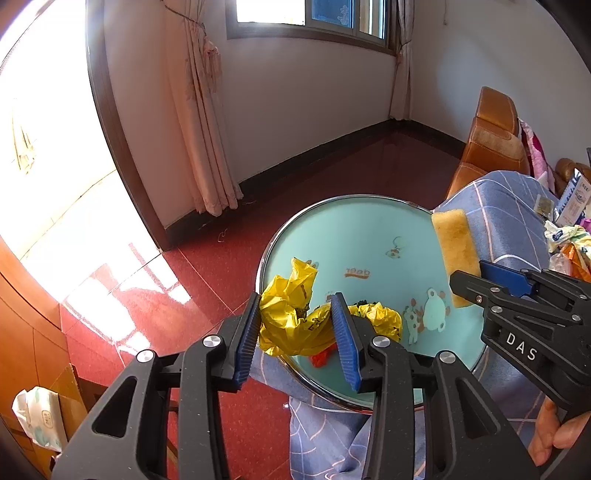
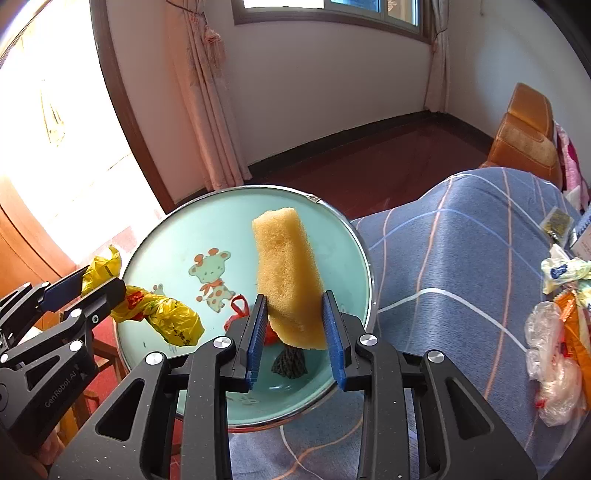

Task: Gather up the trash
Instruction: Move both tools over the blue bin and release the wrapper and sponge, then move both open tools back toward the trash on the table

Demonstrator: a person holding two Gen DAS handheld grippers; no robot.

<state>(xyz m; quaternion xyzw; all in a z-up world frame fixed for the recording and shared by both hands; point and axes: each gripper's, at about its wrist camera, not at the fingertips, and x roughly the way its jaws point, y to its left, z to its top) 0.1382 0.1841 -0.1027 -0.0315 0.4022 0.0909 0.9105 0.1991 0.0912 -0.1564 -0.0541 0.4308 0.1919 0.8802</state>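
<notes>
basin (image 2: 347, 236) of pale green enamel sits under both grippers. left gripper (image 1: 299, 332) clamps a crumpled yellow bag (image 1: 291, 314) between its blue pads, the bag trailing past the right-hand jaw. right gripper (image 2: 295, 325) grasps a tan sponge (image 2: 286, 273) — its lower end between the jaws, the rest jutting ahead over the basin.

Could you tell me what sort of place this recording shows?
Most likely a living room at home: tied-back curtains beside a window, a tan armchair, and a table under a blue checked cloth.
</notes>
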